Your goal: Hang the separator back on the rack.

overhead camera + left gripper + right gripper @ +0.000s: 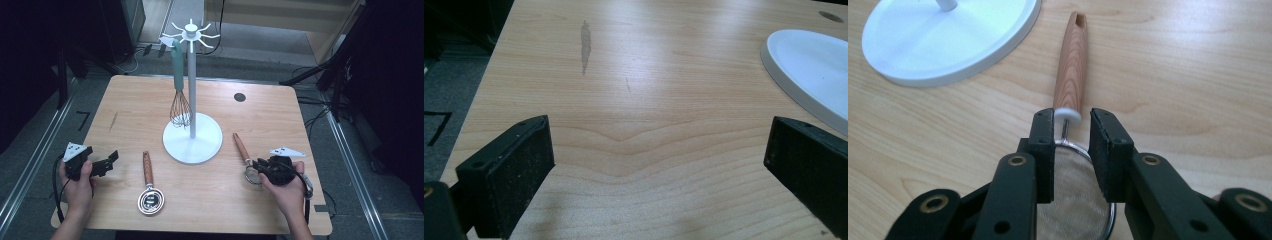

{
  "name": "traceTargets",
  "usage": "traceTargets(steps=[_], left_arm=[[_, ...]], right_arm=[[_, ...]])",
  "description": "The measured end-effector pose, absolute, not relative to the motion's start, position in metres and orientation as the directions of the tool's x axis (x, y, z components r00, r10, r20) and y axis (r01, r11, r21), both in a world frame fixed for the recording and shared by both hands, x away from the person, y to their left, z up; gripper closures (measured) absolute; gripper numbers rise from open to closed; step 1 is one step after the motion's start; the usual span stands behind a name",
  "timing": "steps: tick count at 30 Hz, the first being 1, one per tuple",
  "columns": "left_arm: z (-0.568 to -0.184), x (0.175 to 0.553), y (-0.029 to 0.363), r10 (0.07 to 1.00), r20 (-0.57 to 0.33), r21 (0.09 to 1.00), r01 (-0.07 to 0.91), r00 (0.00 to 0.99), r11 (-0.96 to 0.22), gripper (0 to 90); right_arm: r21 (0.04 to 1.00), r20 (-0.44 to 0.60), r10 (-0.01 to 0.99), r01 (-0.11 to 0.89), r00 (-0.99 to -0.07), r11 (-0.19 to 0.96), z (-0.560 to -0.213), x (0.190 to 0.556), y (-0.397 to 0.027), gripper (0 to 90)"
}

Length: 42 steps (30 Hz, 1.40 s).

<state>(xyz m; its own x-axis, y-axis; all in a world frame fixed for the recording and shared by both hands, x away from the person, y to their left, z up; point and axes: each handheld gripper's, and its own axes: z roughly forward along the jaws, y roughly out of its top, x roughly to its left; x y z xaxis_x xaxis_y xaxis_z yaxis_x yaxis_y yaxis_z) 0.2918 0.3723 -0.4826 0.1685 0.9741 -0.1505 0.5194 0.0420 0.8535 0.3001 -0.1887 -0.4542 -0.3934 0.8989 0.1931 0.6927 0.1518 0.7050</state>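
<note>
Overhead, a wooden surface [260,130] carries a white hanging stand [192,136] whose top hooks hold 1 teal-handled whisk [179,85]. Before its round base lie 2 wooden-handled utensils: a small strainer [244,156] to the right and a metal scoop-like tool [150,187] to the left, well apart. The right gripper [1072,131] straddles the strainer's thin metal neck just below the handle, jaws narrowed around it but with gaps showing at both sides, so it has not clamped. The left gripper [659,150] hovers released, jaws wide over bare wood. Closing squarely on the neck, then lifting level, looks the surest way to keep the strainer from pivoting.
</note>
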Motion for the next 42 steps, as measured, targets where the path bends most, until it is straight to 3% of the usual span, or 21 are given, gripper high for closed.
traceTargets(steps=[14, 42], left_arm=[[-0.483, 0.292, 0.373, 0.974, -0.154, 0.853, 0.52, 0.167, 0.046, 0.2], [-0.483, 0.292, 0.373, 0.973, -0.16, 0.853, 0.519, 0.167, 0.052, 0.2]], right_arm=[[0.653, 0.235, 0.891, 0.742, -0.388, 0.15, -0.449, 0.33, -0.177, 63.5], [0.473, 0.339, 0.895, 0.875, -0.29, 0.104, -0.464, 0.376, -0.164, 64.5]])
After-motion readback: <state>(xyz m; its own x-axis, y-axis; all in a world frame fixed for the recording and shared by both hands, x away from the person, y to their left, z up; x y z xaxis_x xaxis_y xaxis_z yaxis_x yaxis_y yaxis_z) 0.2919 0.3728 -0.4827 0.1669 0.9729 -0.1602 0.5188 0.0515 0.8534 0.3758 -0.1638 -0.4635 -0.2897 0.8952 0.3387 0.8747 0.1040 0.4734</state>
